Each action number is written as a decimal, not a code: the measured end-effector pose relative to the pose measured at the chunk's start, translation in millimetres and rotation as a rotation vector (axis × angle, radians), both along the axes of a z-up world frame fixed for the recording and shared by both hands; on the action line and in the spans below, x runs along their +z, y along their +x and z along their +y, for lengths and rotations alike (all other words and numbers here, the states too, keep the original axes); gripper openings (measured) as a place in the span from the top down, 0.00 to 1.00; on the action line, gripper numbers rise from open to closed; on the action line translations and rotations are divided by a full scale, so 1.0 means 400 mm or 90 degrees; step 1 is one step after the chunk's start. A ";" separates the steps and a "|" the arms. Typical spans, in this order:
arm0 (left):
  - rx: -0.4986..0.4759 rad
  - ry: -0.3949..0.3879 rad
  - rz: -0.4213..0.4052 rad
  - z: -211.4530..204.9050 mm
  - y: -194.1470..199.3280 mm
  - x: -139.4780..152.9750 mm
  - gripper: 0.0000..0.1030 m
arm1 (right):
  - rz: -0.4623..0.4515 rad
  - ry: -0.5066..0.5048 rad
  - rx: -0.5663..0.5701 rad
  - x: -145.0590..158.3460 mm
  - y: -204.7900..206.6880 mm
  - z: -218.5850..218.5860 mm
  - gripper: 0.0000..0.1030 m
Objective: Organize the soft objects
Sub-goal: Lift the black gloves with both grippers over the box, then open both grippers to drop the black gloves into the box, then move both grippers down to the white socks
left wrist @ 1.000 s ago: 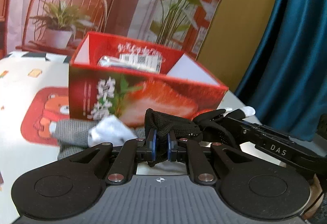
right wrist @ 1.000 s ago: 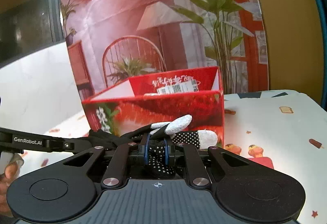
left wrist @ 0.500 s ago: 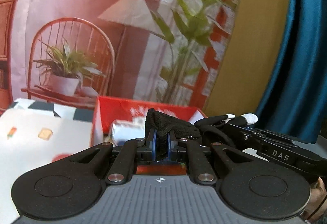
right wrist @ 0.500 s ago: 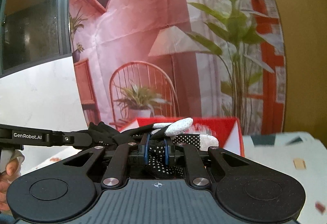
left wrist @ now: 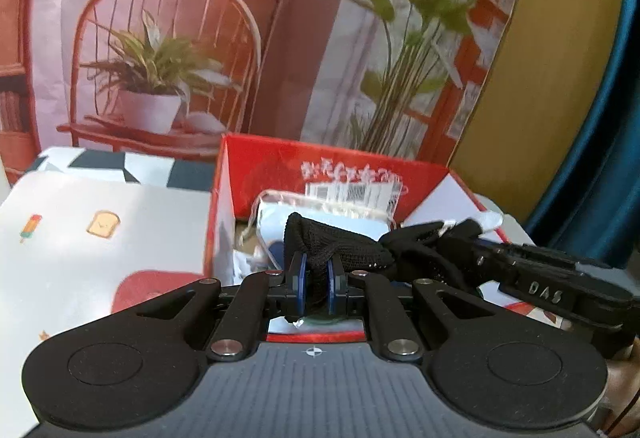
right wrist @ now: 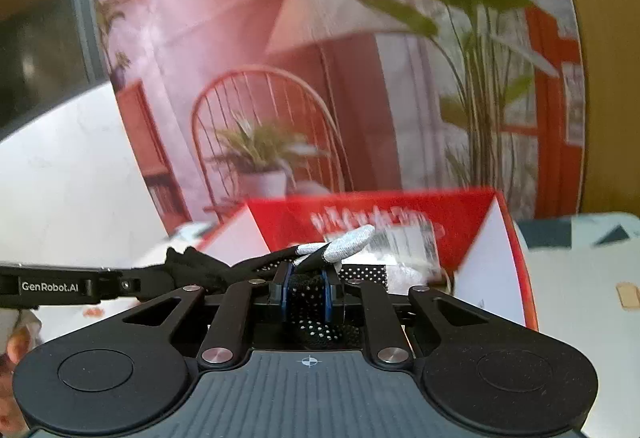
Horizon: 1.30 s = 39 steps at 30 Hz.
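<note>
Both grippers hold one black knit glove with white dots and grey fingertips. My left gripper (left wrist: 314, 284) is shut on its cuff end (left wrist: 332, 238). My right gripper (right wrist: 306, 288) is shut on the dotted palm (right wrist: 308, 302), with a grey fingertip (right wrist: 352, 238) sticking up. The glove hangs stretched between them over the open red strawberry box (left wrist: 340, 166), which also shows in the right wrist view (right wrist: 400, 206). A white drawstring bag (left wrist: 320, 214) lies inside the box. The right gripper's body (left wrist: 540, 278) shows at the right of the left wrist view.
The table has a white cloth with cartoon prints (left wrist: 104, 226). A printed backdrop with a chair and plants (left wrist: 168, 50) stands behind the box. A blue curtain (left wrist: 612, 158) hangs at the right. The left gripper's arm (right wrist: 60, 286) crosses the right wrist view.
Both grippers have risen with the glove and come over the box. The box front dropped out of view and its inside now shows. The grey socks on the table are out of view.
</note>
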<state>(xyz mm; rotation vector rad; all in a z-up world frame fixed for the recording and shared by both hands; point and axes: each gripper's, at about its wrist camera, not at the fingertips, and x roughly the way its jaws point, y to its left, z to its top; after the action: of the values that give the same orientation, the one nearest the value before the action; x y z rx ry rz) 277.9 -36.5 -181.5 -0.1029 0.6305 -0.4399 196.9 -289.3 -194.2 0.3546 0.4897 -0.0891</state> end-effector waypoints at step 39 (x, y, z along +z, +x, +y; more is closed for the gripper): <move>0.002 0.042 -0.070 0.053 -0.192 -0.026 0.36 | -0.007 -0.062 -0.113 -0.024 -0.294 0.047 0.39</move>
<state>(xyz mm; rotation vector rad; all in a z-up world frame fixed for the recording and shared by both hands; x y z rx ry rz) 201.1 -15.1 -191.9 -0.0163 0.5360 -0.4182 79.4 -270.7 -203.9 0.3019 0.4412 -0.2825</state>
